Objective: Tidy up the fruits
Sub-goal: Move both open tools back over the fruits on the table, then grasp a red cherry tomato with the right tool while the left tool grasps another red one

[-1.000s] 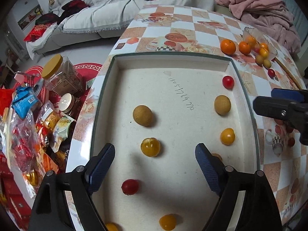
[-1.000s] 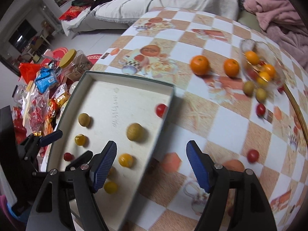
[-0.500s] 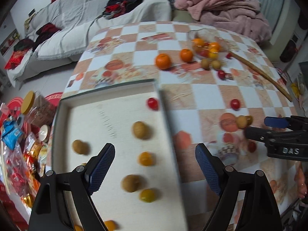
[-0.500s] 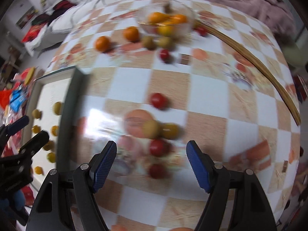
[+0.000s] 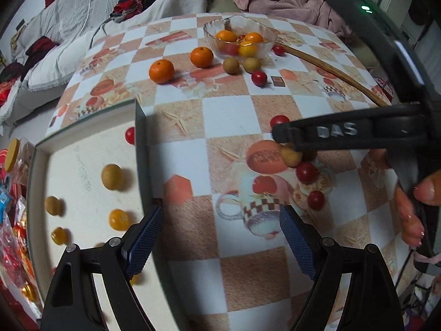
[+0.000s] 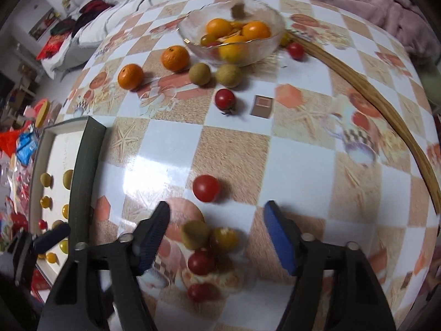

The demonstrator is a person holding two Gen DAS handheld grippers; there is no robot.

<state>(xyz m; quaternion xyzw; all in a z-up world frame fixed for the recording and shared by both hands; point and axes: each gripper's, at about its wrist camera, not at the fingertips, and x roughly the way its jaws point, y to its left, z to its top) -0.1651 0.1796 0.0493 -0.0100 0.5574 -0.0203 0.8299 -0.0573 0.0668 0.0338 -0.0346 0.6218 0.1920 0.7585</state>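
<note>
My right gripper (image 6: 217, 234) points down over a small cluster on the checkered table: a brown longan (image 6: 194, 234), a yellow tomato (image 6: 224, 239) and a red cherry tomato (image 6: 200, 262). Its jaws are closing with the cluster between them, and the pads touch nothing. Another red tomato (image 6: 206, 188) lies just beyond. My left gripper (image 5: 220, 237) hangs open and empty over the table beside the right wall of the tray (image 5: 139, 149), which holds several small fruits. In the left wrist view one finger (image 5: 330, 133) of the right gripper hides part of the cluster.
A glass bowl (image 6: 231, 33) of oranges stands at the back, with two mandarins (image 6: 175, 58), two longans and loose red tomatoes around it. A curved bamboo strip (image 6: 386, 110) runs along the right. Snack bags (image 5: 11, 220) lie left of the tray. A hand (image 5: 413, 207) holds the right gripper.
Both grippers have swung right, from over the tray to the table. The right gripper has come down over the fruit cluster and its jaws have narrowed.
</note>
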